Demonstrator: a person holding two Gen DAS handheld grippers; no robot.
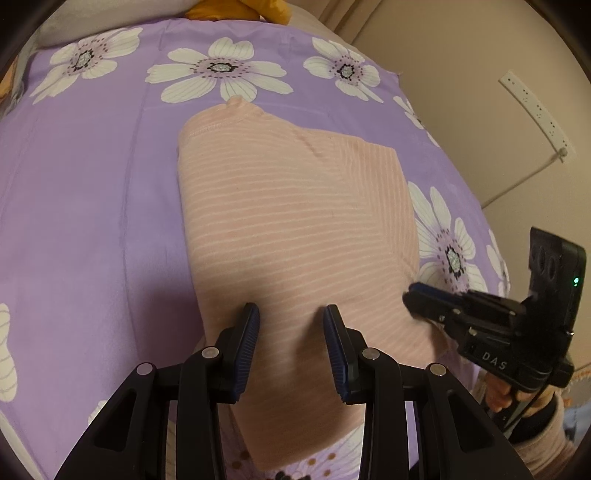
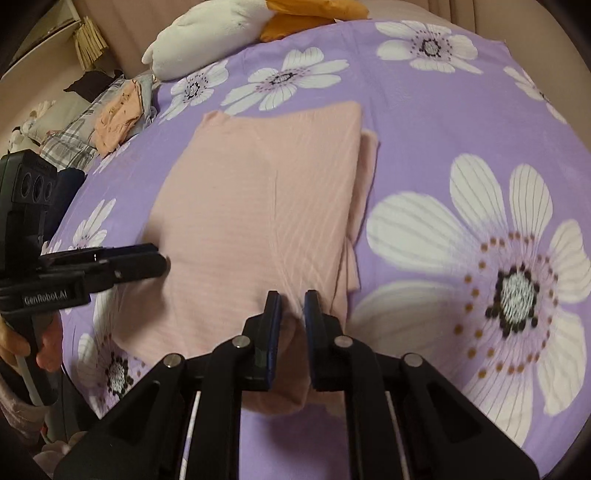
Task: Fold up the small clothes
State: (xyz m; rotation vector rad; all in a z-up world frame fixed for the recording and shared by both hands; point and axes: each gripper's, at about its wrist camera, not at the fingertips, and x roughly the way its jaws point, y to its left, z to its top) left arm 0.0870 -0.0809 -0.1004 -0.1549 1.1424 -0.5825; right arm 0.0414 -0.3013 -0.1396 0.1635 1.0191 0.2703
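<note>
A pink striped garment (image 1: 295, 221), folded into a rough rectangle, lies on the purple flowered bedsheet (image 1: 92, 203). My left gripper (image 1: 291, 317) is open and hovers over the garment's near edge. In the right wrist view the same garment (image 2: 258, 206) lies folded, with a narrower layer sticking out on its right side. My right gripper (image 2: 291, 299) has its jaws narrowly apart around the garment's near corner, with cloth between them. The right gripper also shows in the left wrist view (image 1: 417, 295) at the garment's right edge. The left gripper shows in the right wrist view (image 2: 155, 258) at the garment's left edge.
A white and orange plush toy (image 2: 221, 33) lies at the far end of the bed. A pile of folded clothes (image 2: 110, 118) sits at the bed's far left. A wall with a white power strip (image 1: 535, 110) is to the right.
</note>
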